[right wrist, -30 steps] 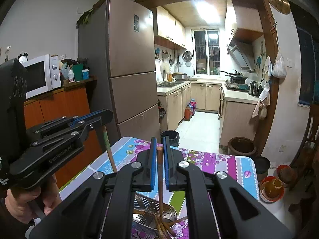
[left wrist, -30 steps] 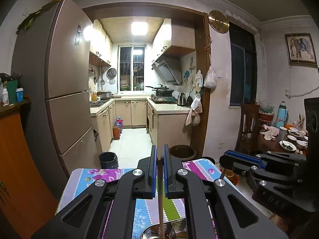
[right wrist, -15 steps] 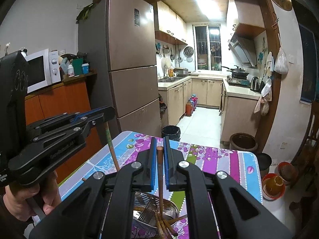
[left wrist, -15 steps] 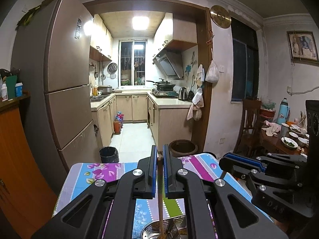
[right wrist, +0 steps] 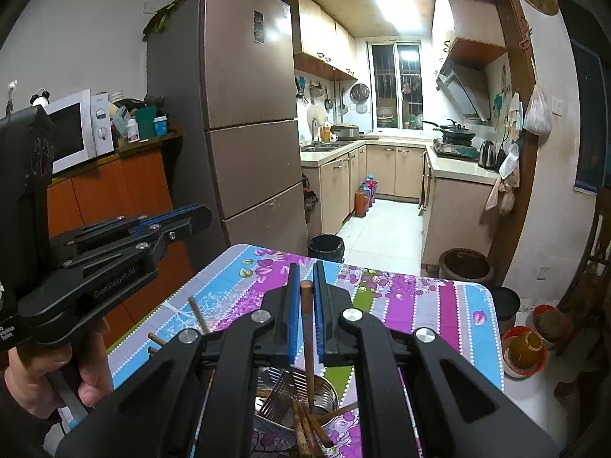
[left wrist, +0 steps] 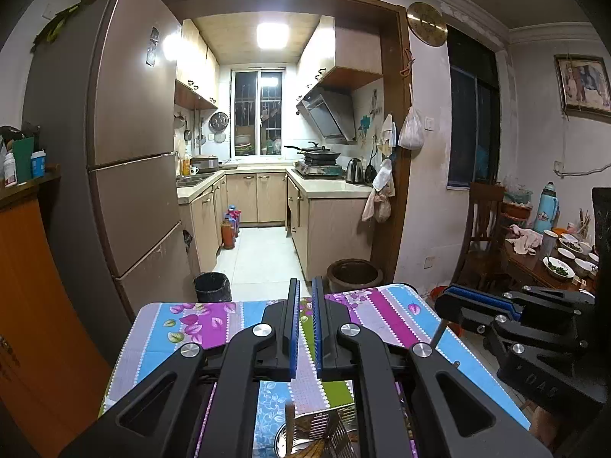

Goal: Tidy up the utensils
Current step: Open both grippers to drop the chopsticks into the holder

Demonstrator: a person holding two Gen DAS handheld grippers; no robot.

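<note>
The left claw (left wrist: 303, 328) stands narrowly parted, its blue-lined fingers (left wrist: 293, 328) close together with nothing between them; only the floral cloth shows through the gap. Below it, at the bottom of the left wrist view, the tip of a brown wooden chopstick (left wrist: 290, 418) stands upright in the round perforated steel utensil holder (left wrist: 305, 437), apart from the fingers.

The right claw (right wrist: 305, 316) is closed on a second brown wooden stick (right wrist: 307, 328), whose squared top pokes up just above the blue pads (right wrist: 293, 316). The stick runs straight down between them into the same steel holder (right wrist: 328, 389), which sits directly under the claw. Inside the holder lie a slotted metal spatula (right wrist: 278, 393) and several more wooden chopsticks (right wrist: 305, 427), leaning at angles.

The holder rests on a bench covered in a striped purple, blue and green floral cloth (right wrist: 420, 297). In the right wrist view the left claw appears off to the left, gripped by a bare hand (right wrist: 57, 378), with two loose stick ends (right wrist: 198, 315) poking up just beside it. Beyond the bench stand a tall brown refrigerator (right wrist: 244, 114) and a black waste bin (right wrist: 325, 248).
</note>
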